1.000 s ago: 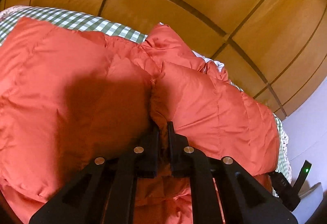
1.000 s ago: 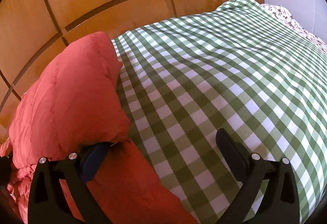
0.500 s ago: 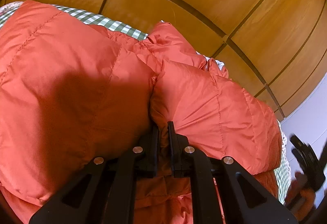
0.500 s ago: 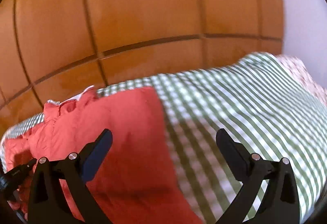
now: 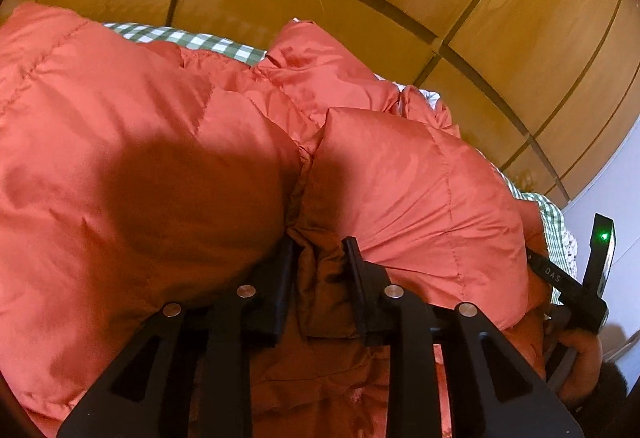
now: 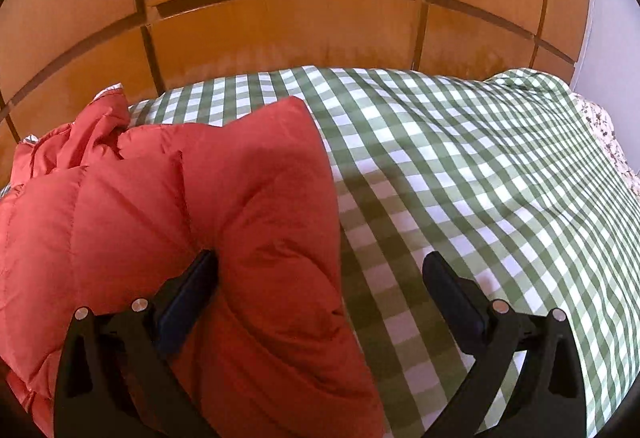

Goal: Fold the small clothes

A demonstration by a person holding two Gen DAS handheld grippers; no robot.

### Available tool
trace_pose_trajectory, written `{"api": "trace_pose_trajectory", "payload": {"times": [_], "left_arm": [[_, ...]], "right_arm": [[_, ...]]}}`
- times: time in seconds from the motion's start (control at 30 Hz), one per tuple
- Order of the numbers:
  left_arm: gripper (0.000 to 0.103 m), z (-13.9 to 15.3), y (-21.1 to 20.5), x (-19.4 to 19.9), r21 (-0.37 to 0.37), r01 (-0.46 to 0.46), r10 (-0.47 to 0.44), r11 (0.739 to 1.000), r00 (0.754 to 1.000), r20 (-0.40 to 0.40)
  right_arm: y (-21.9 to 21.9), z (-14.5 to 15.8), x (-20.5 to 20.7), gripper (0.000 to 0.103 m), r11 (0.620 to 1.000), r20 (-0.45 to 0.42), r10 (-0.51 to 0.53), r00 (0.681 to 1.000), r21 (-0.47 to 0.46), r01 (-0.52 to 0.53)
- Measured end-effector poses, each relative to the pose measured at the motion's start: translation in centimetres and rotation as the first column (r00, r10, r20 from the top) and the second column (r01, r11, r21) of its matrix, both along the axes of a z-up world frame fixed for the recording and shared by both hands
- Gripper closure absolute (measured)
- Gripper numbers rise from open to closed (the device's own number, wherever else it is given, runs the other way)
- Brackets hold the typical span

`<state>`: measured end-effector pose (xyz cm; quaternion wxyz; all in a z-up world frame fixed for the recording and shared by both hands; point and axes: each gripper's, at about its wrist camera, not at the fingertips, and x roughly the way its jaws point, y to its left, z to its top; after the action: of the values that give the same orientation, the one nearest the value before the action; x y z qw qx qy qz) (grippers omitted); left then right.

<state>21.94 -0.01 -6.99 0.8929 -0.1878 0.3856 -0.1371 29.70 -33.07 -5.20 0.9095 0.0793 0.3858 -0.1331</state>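
Warm, sharp fisheye views; rims dark, bowed.

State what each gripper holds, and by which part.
Left gripper: jaws have just been opening, with a central fold of the orange jacket between them; grip cannot be told. Right gripper: open, holding nothing.

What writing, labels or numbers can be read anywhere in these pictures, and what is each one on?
"DAS" - pale letters on the black handheld device at the right edge of the left camera's view; any letters beyond these are hidden.
No other text: the red puffy jacket, the green checked bedspread and the wooden panels carry none. The green light on that device is only a lamp, not a sign.
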Motion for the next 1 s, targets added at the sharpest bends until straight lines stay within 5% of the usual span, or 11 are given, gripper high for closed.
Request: {"api": "trace_pose_trajectory", "payload": {"times": [0.33,0.53,0.63,0.7,0.73,0.83,1.0], "left_arm": [[0.078,-0.7,-0.3,5.0,0.011,0.025,-0.025,1.0,1.0,0.001],[0.078,-0.3,0.2,4.7,0.008,0.025,-0.025,1.0,1.0,0.002],[0.06,0.7,0.3,3.2,0.028,0.01,-0.01,1.0,1.0,-0.003],[0.019,1.7,0.5,1.5,0.047,0.015,-0.015,0.999,1.0,0.008],[0.012,2.4,0.6,0.3,0.06,0.018,-0.02,0.998,1.0,0.021],[0.009,3.4,1.4,-2.7,0.106,-0.006,0.0,0.994,0.998,0.058],[0.009,3.5,5.5,-6.8,0.063,-0.064,0.064,0.996,0.998,0.004]], "right_arm": [[-1.5,-0.9,4.5,0.002,0.998,-0.018,0.0,1.0,0.062,0.001],[-2.1,-0.9,4.9,0.002,0.994,-0.022,0.008,1.0,0.11,-0.006],[-2.4,-0.7,4.6,0.002,0.99,-0.036,0.021,0.999,0.143,-0.016],[-2.6,-0.3,4.0,0.002,0.989,-0.052,0.037,0.998,0.146,-0.029],[-2.6,0.0,3.4,0.002,0.99,-0.057,0.043,0.997,0.137,-0.035],[-2.2,1.2,1.2,0.002,0.995,-0.056,0.049,0.997,0.088,-0.044],[-1.8,2.7,-3.5,0.002,0.992,-0.031,0.101,0.994,0.075,-0.099]]}}
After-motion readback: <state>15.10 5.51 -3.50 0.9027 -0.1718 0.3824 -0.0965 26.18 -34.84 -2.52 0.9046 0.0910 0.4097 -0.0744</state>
